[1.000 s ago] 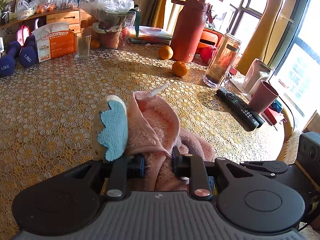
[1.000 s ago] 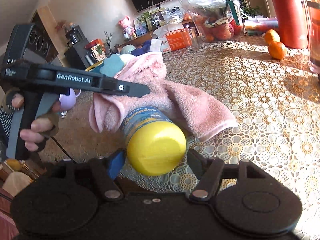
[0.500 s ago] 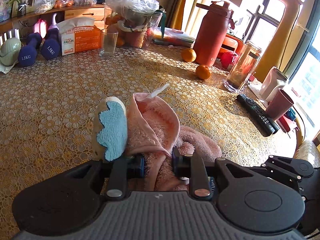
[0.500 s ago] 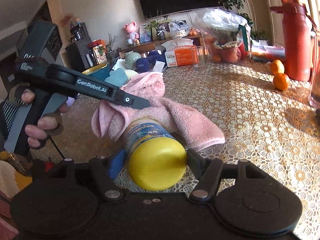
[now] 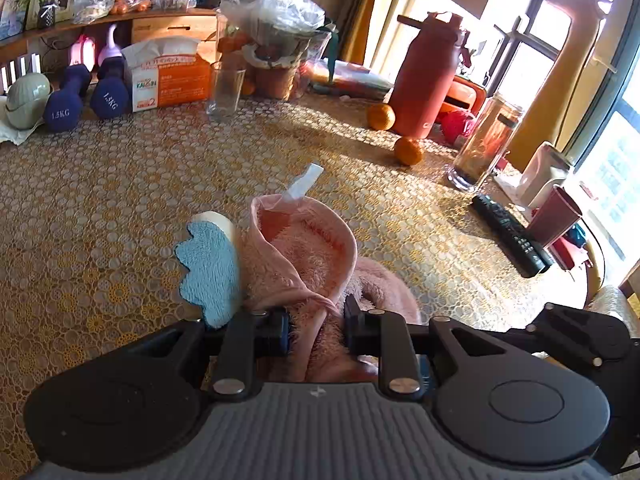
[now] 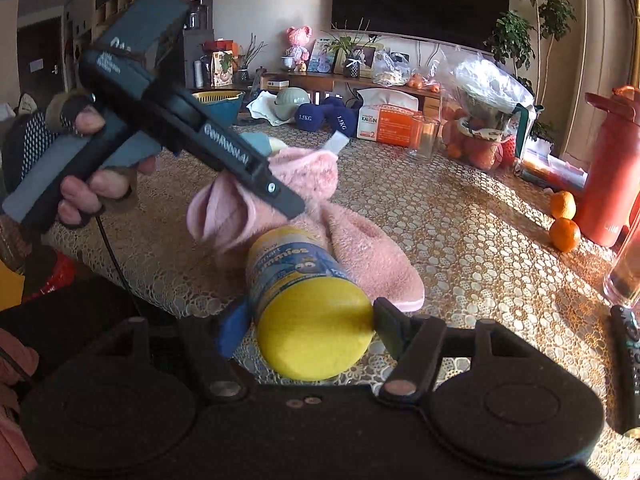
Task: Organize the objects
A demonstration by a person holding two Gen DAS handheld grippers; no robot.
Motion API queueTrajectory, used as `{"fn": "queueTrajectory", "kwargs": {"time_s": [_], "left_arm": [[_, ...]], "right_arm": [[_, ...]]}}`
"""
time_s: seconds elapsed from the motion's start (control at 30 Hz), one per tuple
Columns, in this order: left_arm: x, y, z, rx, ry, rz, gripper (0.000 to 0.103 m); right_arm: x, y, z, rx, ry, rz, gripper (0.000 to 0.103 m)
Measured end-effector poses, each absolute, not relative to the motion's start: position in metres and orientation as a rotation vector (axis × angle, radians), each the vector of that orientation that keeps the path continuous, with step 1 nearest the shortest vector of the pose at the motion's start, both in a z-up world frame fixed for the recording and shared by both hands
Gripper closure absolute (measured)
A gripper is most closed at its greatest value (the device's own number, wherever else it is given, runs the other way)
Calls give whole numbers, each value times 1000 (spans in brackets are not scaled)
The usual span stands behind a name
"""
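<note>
My left gripper (image 5: 315, 330) is shut on a pink fluffy towel (image 5: 308, 256) with a blue cloud patch (image 5: 210, 268), lifting its bunched end above the lace tablecloth (image 5: 100, 200). The towel (image 6: 360, 240) trails onto the table in the right wrist view, where the left gripper (image 6: 280, 196) shows from the side. My right gripper (image 6: 308, 326) is shut on a gummies bottle (image 6: 304, 300) with a yellow lid, held on its side just in front of the towel.
Two oranges (image 5: 408, 150), a red flask (image 5: 428, 80), a glass jar (image 5: 484, 148), a remote (image 5: 512, 236) and a maroon cup (image 5: 554, 216) stand at the right. Dumbbells (image 5: 108, 96), a tissue box (image 5: 172, 80), a glass (image 5: 226, 88) and a bagged fruit bowl (image 5: 276, 40) line the back.
Both grippers have risen and tilted; more of the room shows in both views. The towel and the bottle stay gripped.
</note>
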State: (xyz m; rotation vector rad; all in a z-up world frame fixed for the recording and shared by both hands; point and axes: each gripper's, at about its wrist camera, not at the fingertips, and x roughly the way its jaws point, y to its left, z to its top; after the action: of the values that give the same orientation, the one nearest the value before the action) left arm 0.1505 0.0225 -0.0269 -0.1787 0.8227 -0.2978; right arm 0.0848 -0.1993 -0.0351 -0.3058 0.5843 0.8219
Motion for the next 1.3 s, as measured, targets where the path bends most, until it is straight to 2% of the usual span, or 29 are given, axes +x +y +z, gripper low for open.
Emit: {"fn": "queueTrajectory", "kwargs": {"time_s": [0.37,0.57,1.3], "left_arm": [[114,-41,18,-144,742,-539,80],[112,-61,8,-86,767,-552,80],[158,-13,-38,-112,864,-342,80]], "right_arm": [[76,-177,-28,-490,496,835,37],[76,-171,-27,-526,484,838,37],[82,-177,-38,-528,499,853,37]]}}
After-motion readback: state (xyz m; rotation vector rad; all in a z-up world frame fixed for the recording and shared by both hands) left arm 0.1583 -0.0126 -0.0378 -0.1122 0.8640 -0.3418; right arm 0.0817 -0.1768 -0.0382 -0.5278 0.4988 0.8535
